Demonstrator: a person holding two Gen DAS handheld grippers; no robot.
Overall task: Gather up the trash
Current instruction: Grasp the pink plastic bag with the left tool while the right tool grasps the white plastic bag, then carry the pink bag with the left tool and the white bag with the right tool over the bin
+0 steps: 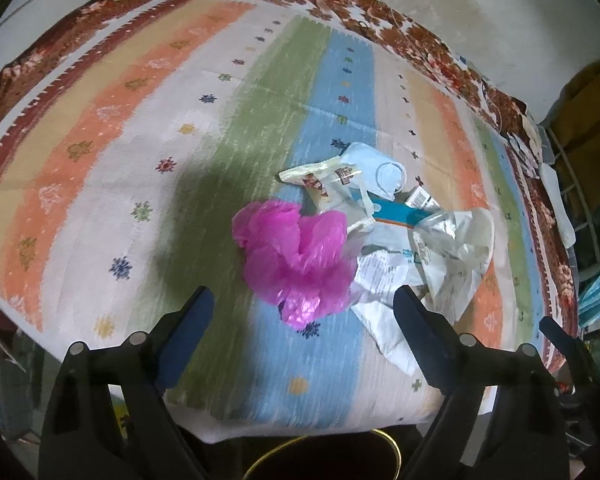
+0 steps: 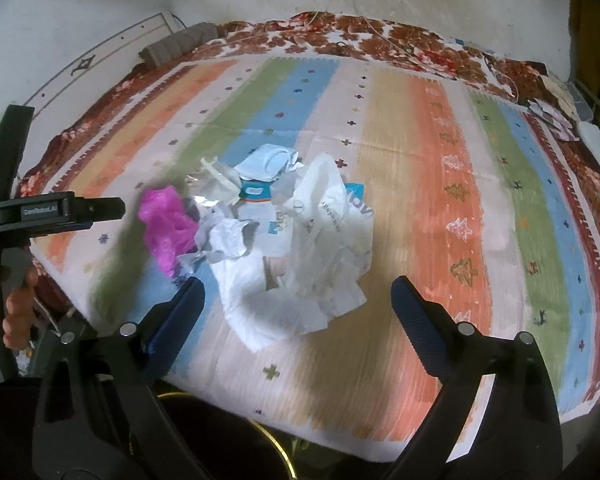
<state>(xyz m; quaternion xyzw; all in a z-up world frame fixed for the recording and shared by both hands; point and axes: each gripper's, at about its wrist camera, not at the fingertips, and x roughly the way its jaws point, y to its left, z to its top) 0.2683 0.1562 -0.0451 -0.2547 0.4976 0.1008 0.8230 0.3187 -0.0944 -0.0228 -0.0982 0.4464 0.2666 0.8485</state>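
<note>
A heap of trash lies on a striped cloth [image 1: 100, 128]. The crinkly pink bag [image 1: 296, 256] sits at the heap's 9 o'clock side, touching the white paper and wrappers [image 2: 300, 256]. A blue and white packet [image 1: 396, 212] is tucked at the back.

The left gripper [image 1: 303, 312] points down with its jaws wide apart over the pink bag, holding nothing. The right gripper [image 2: 298, 300] tilts down too, jaws apart and empty, above the white paper. A hand [image 2: 18, 308] shows at 9 o'clock.
</note>
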